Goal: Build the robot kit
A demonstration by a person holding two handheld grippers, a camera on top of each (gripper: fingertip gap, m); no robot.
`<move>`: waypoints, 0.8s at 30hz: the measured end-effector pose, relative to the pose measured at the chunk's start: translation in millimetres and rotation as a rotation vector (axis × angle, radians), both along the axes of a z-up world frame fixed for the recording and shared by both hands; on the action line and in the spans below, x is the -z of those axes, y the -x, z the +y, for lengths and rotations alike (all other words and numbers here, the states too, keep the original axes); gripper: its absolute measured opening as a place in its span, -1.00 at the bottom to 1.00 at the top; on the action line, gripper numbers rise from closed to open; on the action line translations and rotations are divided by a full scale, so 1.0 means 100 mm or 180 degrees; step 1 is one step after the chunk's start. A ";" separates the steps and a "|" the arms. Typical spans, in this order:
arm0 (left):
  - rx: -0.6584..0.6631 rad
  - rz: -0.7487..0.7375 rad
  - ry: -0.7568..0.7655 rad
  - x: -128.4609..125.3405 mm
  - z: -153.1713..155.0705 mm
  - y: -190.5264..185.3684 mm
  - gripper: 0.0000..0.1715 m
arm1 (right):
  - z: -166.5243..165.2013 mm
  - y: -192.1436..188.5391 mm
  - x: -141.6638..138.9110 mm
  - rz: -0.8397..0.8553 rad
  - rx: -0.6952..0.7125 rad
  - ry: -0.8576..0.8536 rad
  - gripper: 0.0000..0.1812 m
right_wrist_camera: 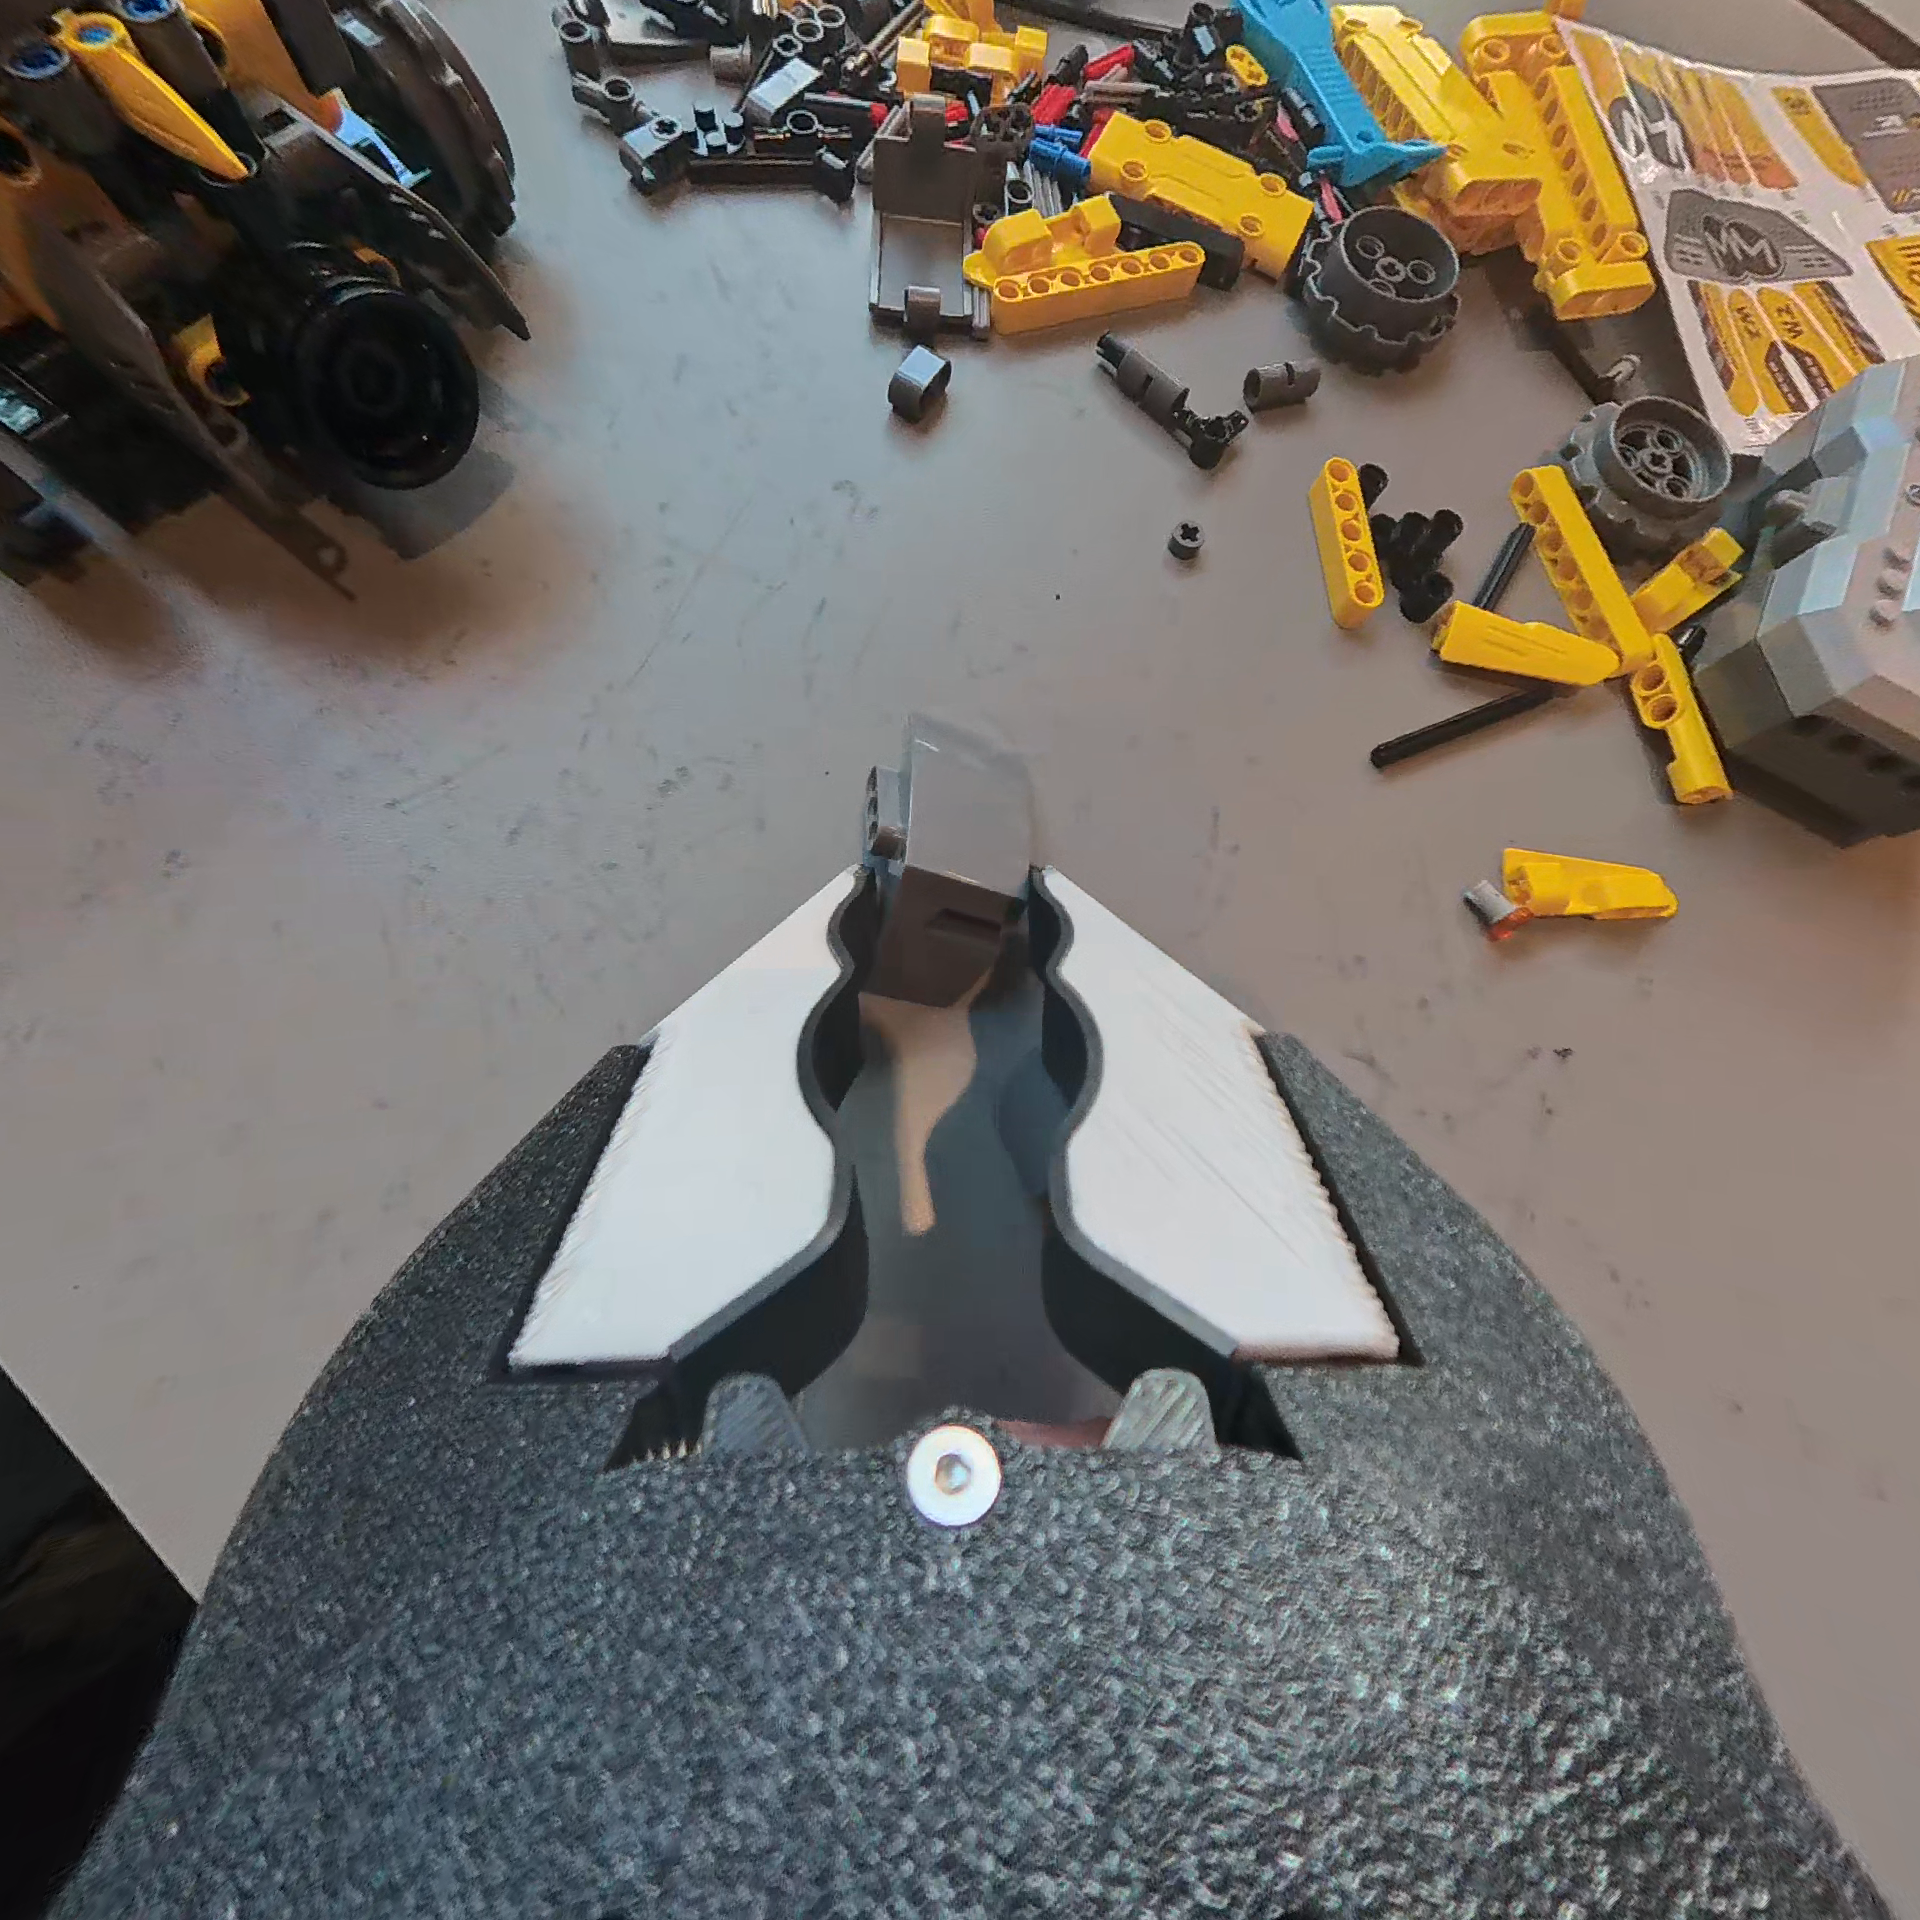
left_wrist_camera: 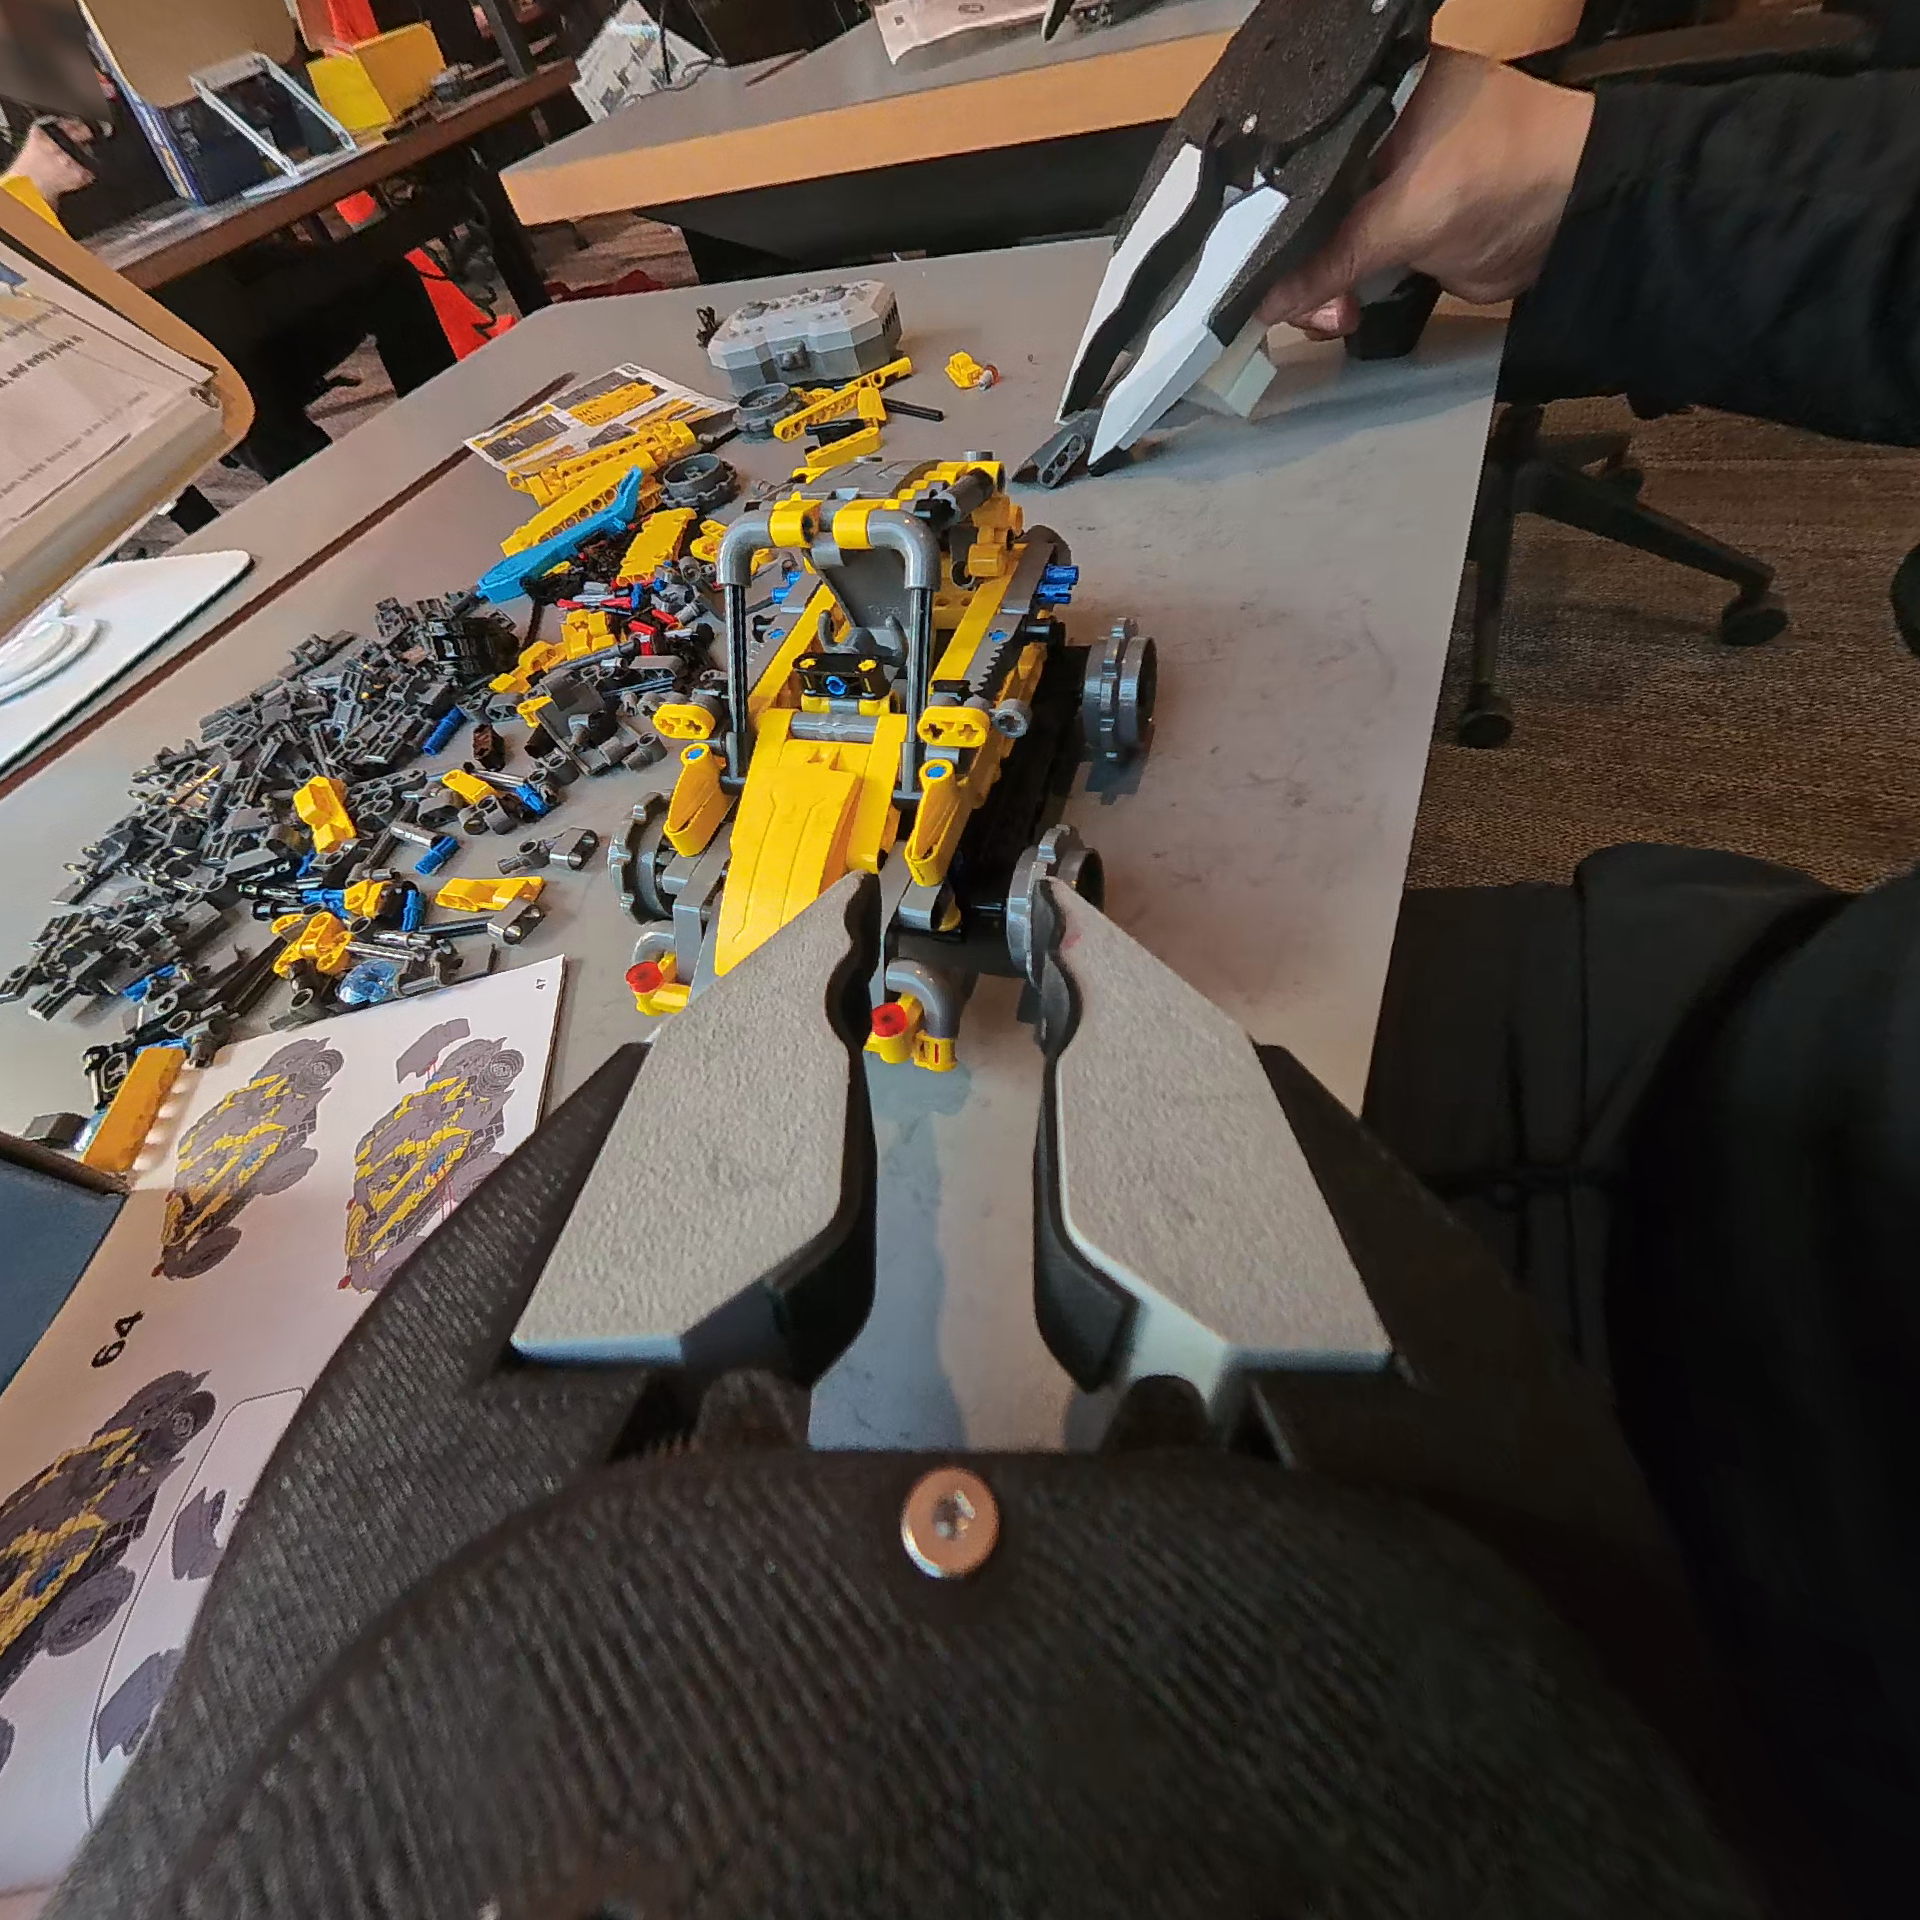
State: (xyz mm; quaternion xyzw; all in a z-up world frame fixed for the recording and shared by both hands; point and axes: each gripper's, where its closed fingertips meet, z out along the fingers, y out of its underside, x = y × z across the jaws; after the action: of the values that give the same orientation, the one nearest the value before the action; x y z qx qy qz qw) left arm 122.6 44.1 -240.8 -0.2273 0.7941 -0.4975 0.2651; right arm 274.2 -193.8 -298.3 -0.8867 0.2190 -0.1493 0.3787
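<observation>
Pinching a grey panel piece [right_wrist_camera: 951, 883], the right hand-held gripper [right_wrist_camera: 948, 883] nears the table [right_wrist_camera: 520, 831]; the left hand-held gripper [left_wrist_camera: 956, 894] gapes.

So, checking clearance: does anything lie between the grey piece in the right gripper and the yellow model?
Nothing visible. Bare table separates the grey piece, held by the right gripper, from the yellow model; loose parts lie aside.

Left wrist view looked low along the table [left_wrist_camera: 1299, 644] at the model vehicle [left_wrist_camera: 831, 748] close up; right wrist view faced steeply down, sharing vehicle and loose bricks [right_wrist_camera: 1143, 187].
</observation>
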 end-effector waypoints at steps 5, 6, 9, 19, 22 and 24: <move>-0.0010 0.0013 -0.0017 0.01 0.00 -0.01 -0.71 | 0.04 0.04 -0.03 -0.0116 -0.0121 -0.0002 -0.72; -0.0011 0.0010 -0.0019 0.01 0.00 -0.01 -0.72 | 0.05 0.05 -0.04 -0.0148 -0.0147 -0.0027 -0.72; -0.0010 0.0012 -0.0030 0.02 0.00 -0.01 -0.72 | 0.08 0.09 -0.05 -0.0178 -0.0246 -0.0037 -0.73; -0.0005 0.0011 -0.0023 0.01 0.00 0.00 -0.72 | 0.29 0.39 -0.25 -0.0313 -0.0806 -0.0437 -0.73; -0.0001 0.0027 -0.0031 0.02 0.00 -0.01 -0.72 | 0.39 0.52 -0.21 -0.0233 -0.0995 -0.0366 -0.73; 0.0002 0.0024 -0.0041 0.02 0.00 0.00 -0.72 | 0.44 0.58 -0.16 -0.0169 -0.1084 -0.0298 -0.73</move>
State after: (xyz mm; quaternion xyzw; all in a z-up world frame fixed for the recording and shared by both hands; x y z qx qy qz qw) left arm 123.0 43.6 -243.1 -0.2272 0.7984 -0.4915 0.2634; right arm 215.8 -149.8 -282.0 -0.8881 0.0623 -0.0960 0.4451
